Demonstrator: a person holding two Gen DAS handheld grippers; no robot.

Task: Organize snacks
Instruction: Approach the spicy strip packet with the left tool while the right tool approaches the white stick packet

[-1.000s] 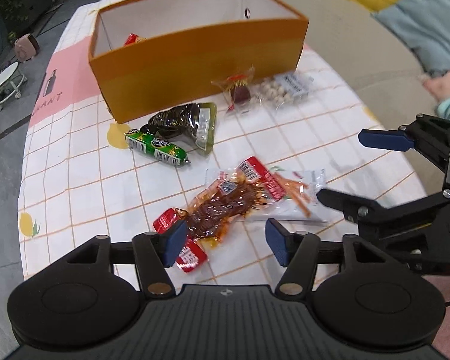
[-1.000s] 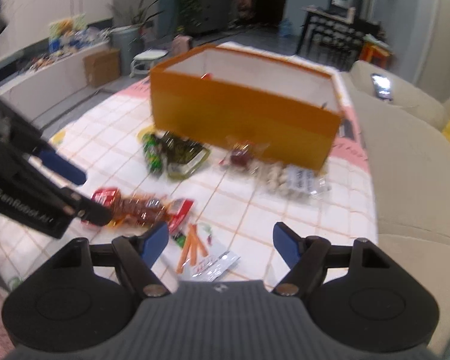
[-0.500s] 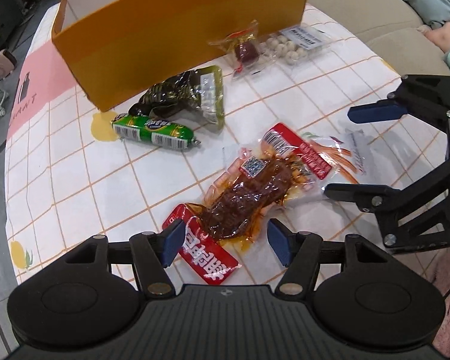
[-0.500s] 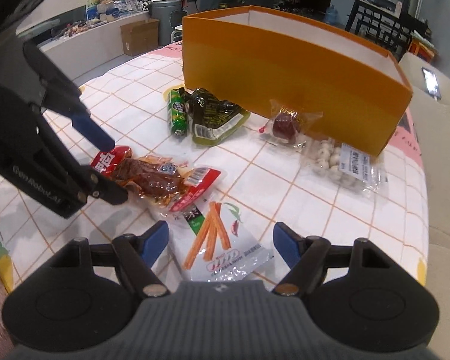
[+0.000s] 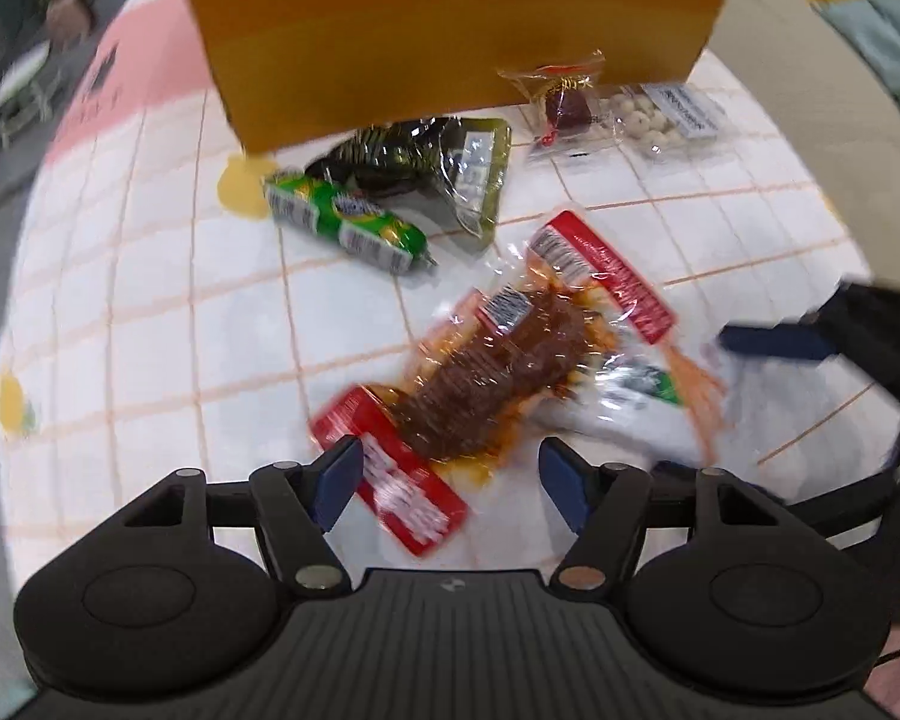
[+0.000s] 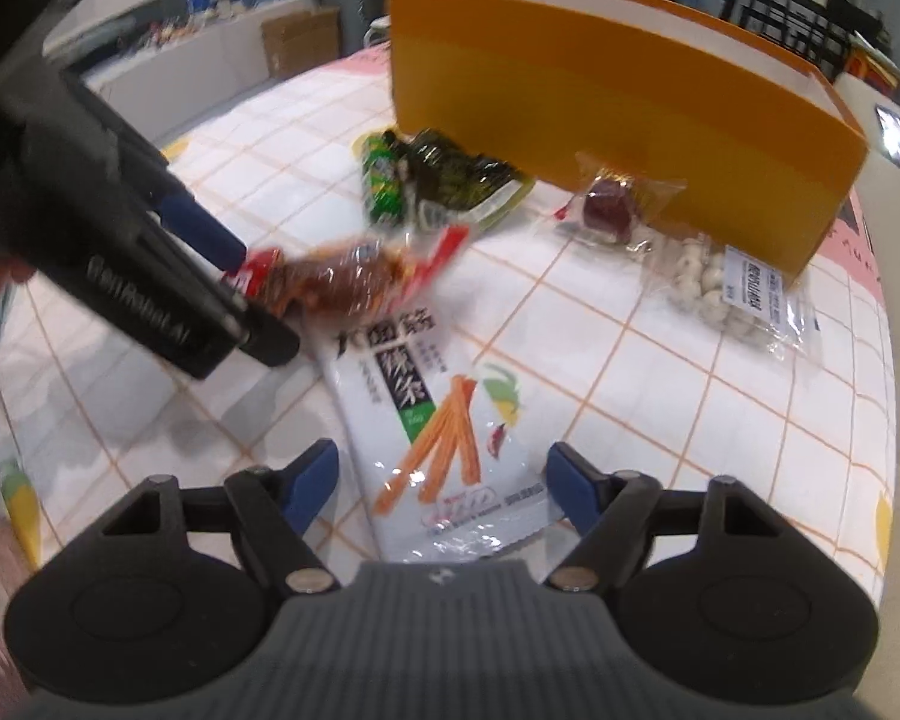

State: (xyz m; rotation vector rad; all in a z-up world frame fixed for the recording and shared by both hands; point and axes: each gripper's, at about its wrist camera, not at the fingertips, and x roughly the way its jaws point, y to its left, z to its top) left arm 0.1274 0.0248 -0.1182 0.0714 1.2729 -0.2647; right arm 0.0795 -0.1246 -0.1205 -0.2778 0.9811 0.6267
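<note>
Snack packets (image 5: pixel 498 372) scattered on tablecloth (image 5: pixel 150 312) before box (image 5: pixel 450 30); meat packet overlaps stick-snack bag (image 6: pixel 444 420).

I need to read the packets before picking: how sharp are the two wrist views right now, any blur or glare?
Left wrist view: motion-smeared, the red meat packet and green sausage streaked, labels unreadable, glare on the wrappers. Right wrist view: sharper, the white stick-snack bag has readable print; the box and far edges bend with fisheye distortion.

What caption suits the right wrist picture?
Right gripper closing around a white snack-stick packet before the orange box.
</note>
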